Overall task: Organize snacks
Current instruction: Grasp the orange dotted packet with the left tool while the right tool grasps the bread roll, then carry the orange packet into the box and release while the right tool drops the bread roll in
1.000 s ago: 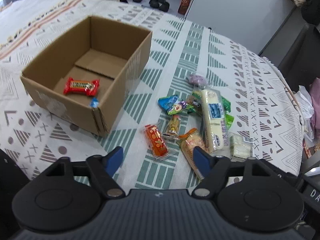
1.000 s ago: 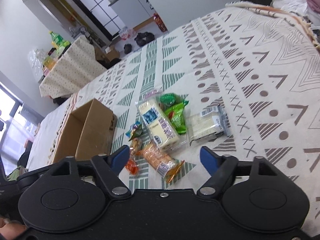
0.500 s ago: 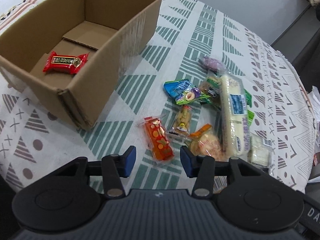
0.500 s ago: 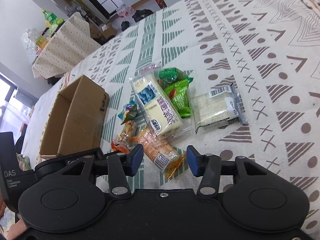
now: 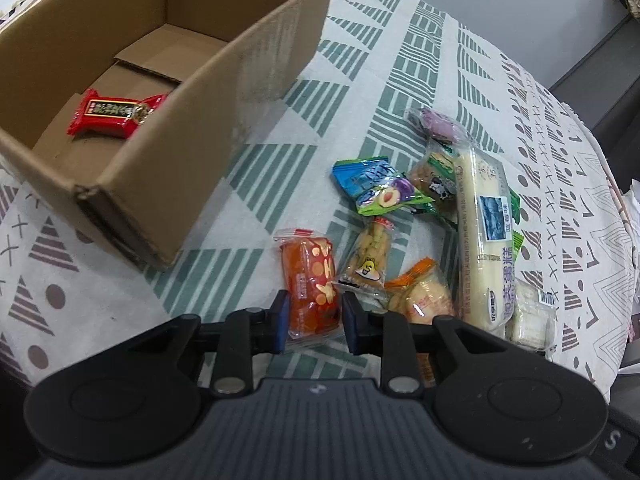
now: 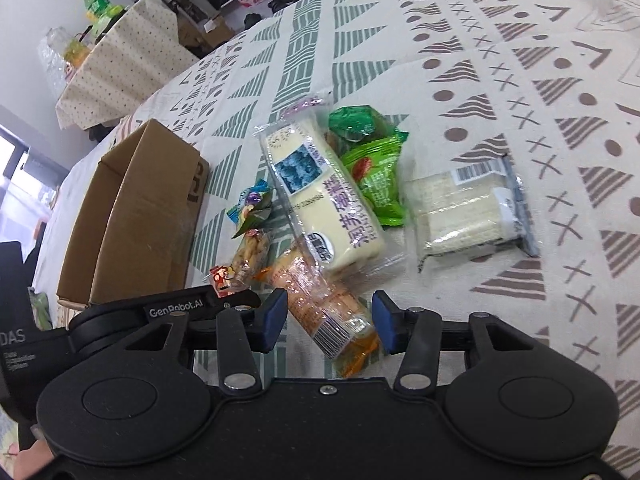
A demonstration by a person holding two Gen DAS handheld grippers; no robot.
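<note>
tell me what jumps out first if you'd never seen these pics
The heap of bright snack packets on the patterned tablecloth, with the long pale packet the biggest. Beside it stands an open cardboard box holding a single red candy. In front, the left gripper has just been closing around an orange packet.

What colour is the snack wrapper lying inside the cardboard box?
Red wrapper with a dark label; the left wrist view shows it best.

The cardboard box [image 5: 168,92] runs off the left wrist view's top and left edges. The orange cracker pack [image 5: 424,300] (lower end) hides behind the left gripper's body. Small print on the long white pack [image 6: 320,196] is unreadable.
</note>
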